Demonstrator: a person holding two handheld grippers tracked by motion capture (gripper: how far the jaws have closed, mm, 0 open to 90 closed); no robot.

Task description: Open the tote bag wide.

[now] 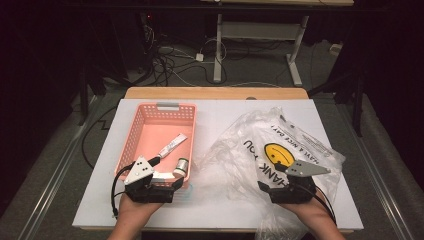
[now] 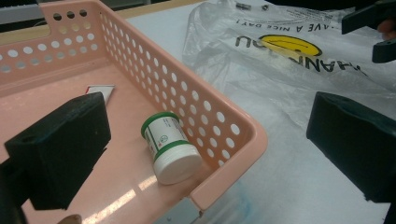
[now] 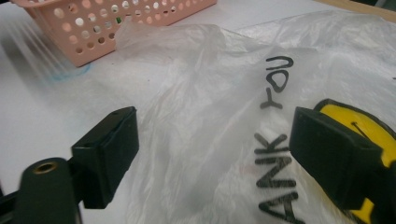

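White table [image 1: 220, 120] carries a perforated pink plastic basket [image 1: 134, 134] near its left edge, holding a cylindrical green-banded jar [image 2: 170, 148] and flat tube [image 1: 170, 144]. Crinkled clear bag [image 1: 280, 150] lies right. Left hand-held gripper [image 2: 205, 154] and right hand-held gripper [image 3: 210, 158] both released.

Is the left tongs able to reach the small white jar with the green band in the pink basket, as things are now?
Probably yes. The left tongs is open and sits over the near corner of the pink basket. The white jar lies on its side just ahead between the jaws, with nothing covering it. The basket wall beside it may crowd one jaw.
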